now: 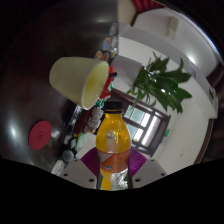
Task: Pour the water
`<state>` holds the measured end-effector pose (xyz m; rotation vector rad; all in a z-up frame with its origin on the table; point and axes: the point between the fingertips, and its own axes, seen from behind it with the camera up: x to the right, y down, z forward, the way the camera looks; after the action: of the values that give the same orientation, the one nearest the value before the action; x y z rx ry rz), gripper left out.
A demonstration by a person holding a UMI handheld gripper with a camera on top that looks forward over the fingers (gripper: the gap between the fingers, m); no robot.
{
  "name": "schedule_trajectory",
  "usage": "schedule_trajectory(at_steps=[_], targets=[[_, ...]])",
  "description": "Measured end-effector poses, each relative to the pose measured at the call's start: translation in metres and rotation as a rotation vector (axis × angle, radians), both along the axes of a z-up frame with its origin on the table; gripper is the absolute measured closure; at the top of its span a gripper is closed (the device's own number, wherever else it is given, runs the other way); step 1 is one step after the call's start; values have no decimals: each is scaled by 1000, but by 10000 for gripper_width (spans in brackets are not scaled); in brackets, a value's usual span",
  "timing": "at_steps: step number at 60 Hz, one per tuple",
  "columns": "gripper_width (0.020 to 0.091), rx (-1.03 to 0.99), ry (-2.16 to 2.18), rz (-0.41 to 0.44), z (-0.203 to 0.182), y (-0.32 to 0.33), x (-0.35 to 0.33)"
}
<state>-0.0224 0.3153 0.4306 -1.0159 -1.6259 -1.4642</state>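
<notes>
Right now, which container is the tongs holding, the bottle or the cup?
The orange bottle with the black cap; the tongs grip it. The yellow-green cup sits beyond.

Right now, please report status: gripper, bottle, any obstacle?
Gripper shut on orange bottle, cap on. Yellow-green cup tilted just beyond. Green plant off to the side.

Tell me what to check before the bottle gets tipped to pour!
1. Bottle sits between the fingers: ok, its lower part is hidden behind the pads.
2. Both fingers pressing firmly: cannot tell.
3. Cap off for pouring: not ok, the dark cap looks on.
4. Cup close enough: ok, the pale cup is just beyond the bottle's top.
5. Cup mouth facing the bottle: cannot tell, it appears tilted sideways.
6. Plant out of the way: ok, it is off to the side.
</notes>
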Motion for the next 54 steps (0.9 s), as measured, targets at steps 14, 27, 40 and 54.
schedule_trajectory(at_steps=[14,27,40,54], targets=[[752,35,-157,-5,-23,38,13],[751,31,134,-12,-11,47,19],[754,-20,889,-59,38,70,51],[756,-239,1706,-98,14,80,50]])
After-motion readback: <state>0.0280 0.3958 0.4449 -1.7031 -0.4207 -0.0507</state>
